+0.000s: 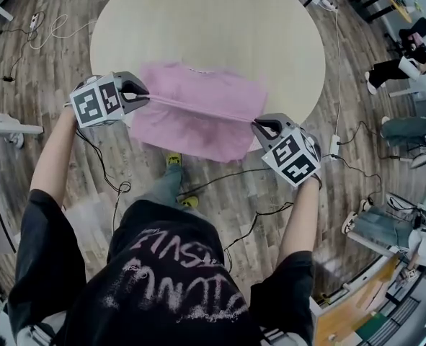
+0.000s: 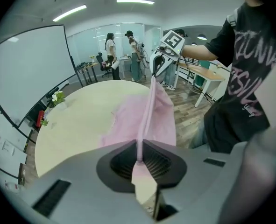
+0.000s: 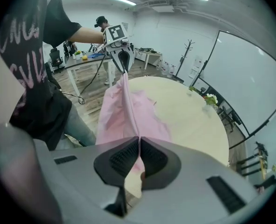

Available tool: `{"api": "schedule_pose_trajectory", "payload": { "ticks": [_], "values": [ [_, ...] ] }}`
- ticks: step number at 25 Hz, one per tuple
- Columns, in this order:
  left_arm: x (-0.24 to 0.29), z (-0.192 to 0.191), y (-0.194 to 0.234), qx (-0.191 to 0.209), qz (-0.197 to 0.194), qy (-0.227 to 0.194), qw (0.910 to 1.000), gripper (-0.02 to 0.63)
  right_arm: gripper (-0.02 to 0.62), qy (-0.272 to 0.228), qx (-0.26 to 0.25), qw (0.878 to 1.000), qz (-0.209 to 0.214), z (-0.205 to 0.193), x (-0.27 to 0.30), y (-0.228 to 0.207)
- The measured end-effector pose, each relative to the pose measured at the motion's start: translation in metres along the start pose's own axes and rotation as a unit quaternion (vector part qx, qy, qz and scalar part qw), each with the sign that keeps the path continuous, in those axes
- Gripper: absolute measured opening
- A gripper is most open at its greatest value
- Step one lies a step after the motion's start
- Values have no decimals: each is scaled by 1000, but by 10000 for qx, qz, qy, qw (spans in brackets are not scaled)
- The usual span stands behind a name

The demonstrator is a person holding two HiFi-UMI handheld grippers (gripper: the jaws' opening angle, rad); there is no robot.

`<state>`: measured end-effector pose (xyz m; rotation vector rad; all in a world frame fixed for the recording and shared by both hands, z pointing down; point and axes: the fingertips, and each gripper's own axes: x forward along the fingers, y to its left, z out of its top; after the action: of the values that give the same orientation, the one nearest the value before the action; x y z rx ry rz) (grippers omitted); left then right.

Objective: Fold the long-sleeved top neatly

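The pink long-sleeved top (image 1: 198, 110) is stretched between my two grippers over the near edge of the round cream table (image 1: 198, 27). A taut fold line runs from one gripper to the other. Its far part lies on the tabletop and its near part hangs past the table's edge. My left gripper (image 1: 142, 94) is shut on the top's left end; the cloth (image 2: 146, 120) runs out from between its jaws (image 2: 138, 158). My right gripper (image 1: 259, 126) is shut on the right end, with the cloth (image 3: 128, 111) pinched between its jaws (image 3: 139, 148).
Cables (image 1: 220, 186) trail over the wooden floor below the table's near edge, beside the person's shoes (image 1: 174, 160). A small plant (image 2: 57, 97) stands at the table's far side. People stand by desks (image 2: 110, 50) at the back. A whiteboard (image 2: 25, 69) lines one wall.
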<state>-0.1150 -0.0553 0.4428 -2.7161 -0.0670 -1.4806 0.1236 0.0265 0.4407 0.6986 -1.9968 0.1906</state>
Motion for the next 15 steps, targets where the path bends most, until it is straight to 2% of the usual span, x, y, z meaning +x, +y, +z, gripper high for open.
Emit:
{"api": "schedule_pose_trajectory", "payload": {
  "ticks": [6, 15],
  "values": [
    [40, -6, 78, -397, 188, -92, 9990, 48, 20, 206, 149, 9984, -505, 1, 52, -73],
    [109, -40, 126, -691, 7, 67, 9976, 48, 21, 547, 653, 9940, -688, -25, 127, -110]
  ]
}}
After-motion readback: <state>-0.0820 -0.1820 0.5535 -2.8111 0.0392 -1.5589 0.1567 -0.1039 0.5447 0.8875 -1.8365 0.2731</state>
